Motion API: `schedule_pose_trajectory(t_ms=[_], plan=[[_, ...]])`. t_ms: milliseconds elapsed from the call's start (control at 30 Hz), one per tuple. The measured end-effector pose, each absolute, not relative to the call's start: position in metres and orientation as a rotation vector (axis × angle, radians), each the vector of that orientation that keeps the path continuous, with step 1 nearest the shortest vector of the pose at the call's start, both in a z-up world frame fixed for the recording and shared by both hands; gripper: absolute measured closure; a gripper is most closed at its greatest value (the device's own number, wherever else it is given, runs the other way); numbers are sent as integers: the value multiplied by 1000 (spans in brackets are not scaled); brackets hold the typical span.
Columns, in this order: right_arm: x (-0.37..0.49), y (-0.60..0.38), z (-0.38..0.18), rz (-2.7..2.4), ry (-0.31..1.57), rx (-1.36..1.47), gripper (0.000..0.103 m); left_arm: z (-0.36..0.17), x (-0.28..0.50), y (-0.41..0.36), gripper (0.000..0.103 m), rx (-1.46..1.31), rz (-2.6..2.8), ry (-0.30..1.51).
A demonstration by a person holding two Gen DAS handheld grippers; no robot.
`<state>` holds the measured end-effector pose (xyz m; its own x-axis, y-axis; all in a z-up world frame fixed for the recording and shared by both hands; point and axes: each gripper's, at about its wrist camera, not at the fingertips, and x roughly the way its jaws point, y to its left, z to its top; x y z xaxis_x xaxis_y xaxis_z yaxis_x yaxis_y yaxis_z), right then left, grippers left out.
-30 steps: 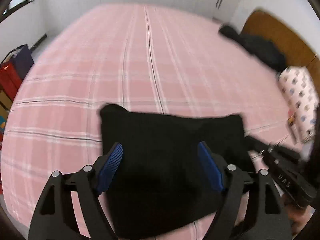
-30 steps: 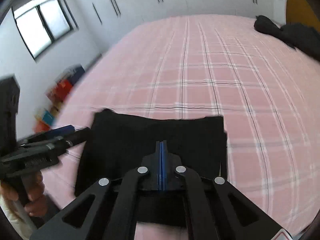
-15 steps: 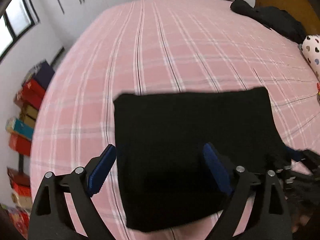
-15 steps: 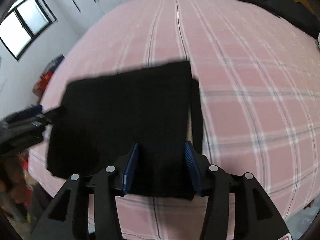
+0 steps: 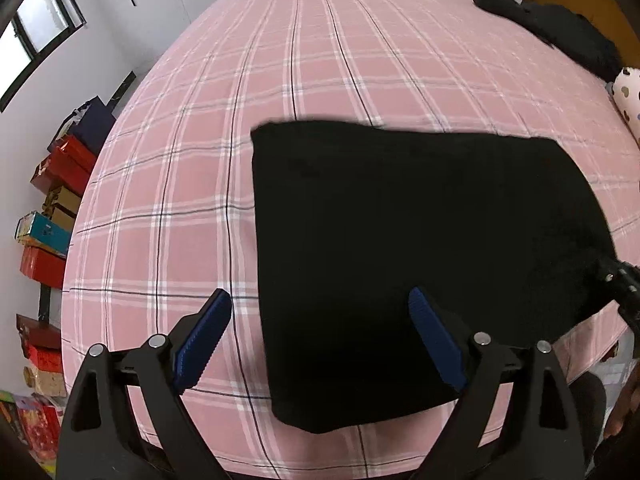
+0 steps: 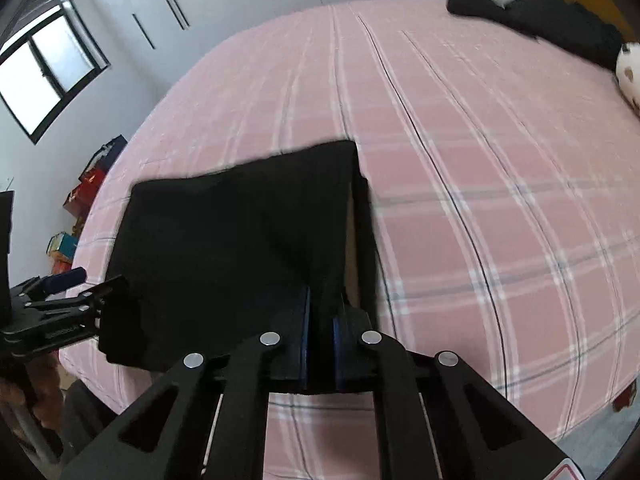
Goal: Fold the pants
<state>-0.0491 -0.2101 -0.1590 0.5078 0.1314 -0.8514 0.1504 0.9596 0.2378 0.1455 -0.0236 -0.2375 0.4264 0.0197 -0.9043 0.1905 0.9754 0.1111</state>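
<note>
Black pants (image 5: 400, 220), folded into a rough rectangle, lie flat near the front edge of a pink plaid bed (image 5: 360, 60). My left gripper (image 5: 320, 300) hangs open and wide above their near left corner, one blue pad over the sheet and the other over the cloth. In the right wrist view the pants (image 6: 240, 240) have a loose flap along their right edge. There my right gripper (image 6: 320, 312) is closing, with a raised fold of the black cloth pinched between its pads. The left gripper (image 6: 100, 280) shows at the pants' left side.
A heap of dark clothes (image 5: 560, 28) lies at the bed's far right by a wooden headboard, and a spotted pillow (image 5: 628, 92) is beside it. Coloured boxes (image 5: 52, 200) are stacked on the floor to the left. White wardrobes stand behind the bed.
My right gripper opened, sank onto the pants' right edge and narrowed on a fold. My left gripper widened and shifted towards the pants' left edge.
</note>
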Motion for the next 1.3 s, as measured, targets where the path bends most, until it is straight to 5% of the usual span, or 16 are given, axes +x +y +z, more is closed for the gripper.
schedule_pose_trajectory(t_ms=[100,367,633,800,1233,1300], plan=[[-46,-209,-184,15,1072,273,86,-248,146,-24,15,204,-103,1158],[-26,-211,-111,70,935,291,83,-260,144,-20,14,203,-93,1184],[66,-244,-173,19,1084,296,87,-262,146,-21,11,208,-111,1190],[2,-250,-129,-41,973,316,65,-260,146,-17,11,190,-116,1184],[-49,-227,-186,-67,1094,311,63,-258,128,-25,11,210,-103,1193],[-50,-227,-179,-75,1092,301,55,-257,127,-24,11,202,-106,1194]])
